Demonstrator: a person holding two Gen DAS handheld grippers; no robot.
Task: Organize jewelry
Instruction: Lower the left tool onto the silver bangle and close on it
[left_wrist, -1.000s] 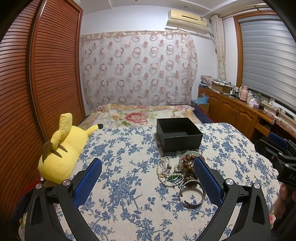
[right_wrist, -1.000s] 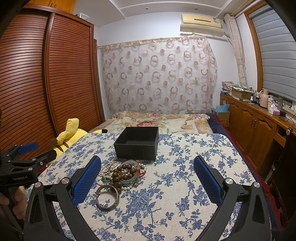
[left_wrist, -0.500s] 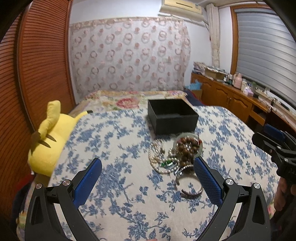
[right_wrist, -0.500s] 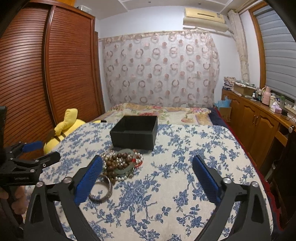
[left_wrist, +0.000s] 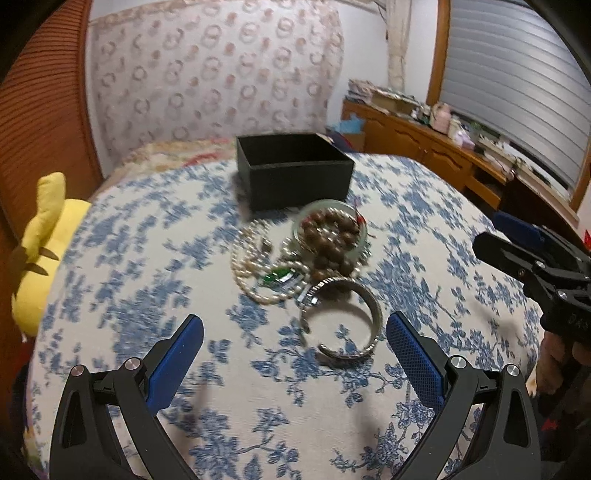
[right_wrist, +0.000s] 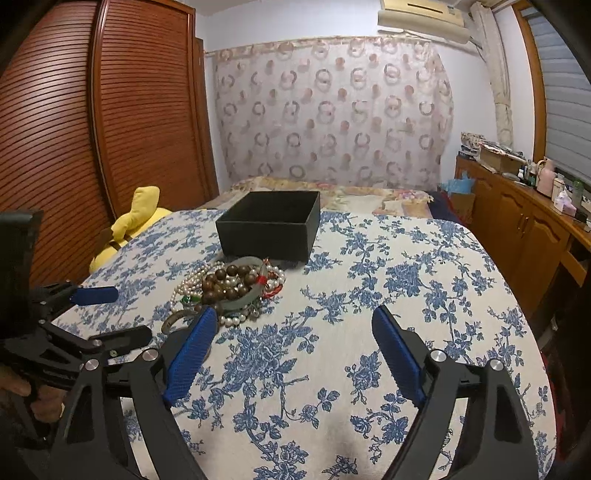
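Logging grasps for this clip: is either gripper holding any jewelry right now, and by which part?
Nothing is held. The left gripper and right gripper are both open over the tablecloth; the silver bangle lies loose.

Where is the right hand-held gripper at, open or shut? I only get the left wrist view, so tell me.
Observer: In the right wrist view, the right hand-held gripper is open. Its jaws have just been closing a little, with only the tablecloth between them.
Operator: Now report what sits on top of the jewelry pile. Mine is blurred.
Observer: A pale green bangle lies over the brown wooden beads, with a red cord at its right side.
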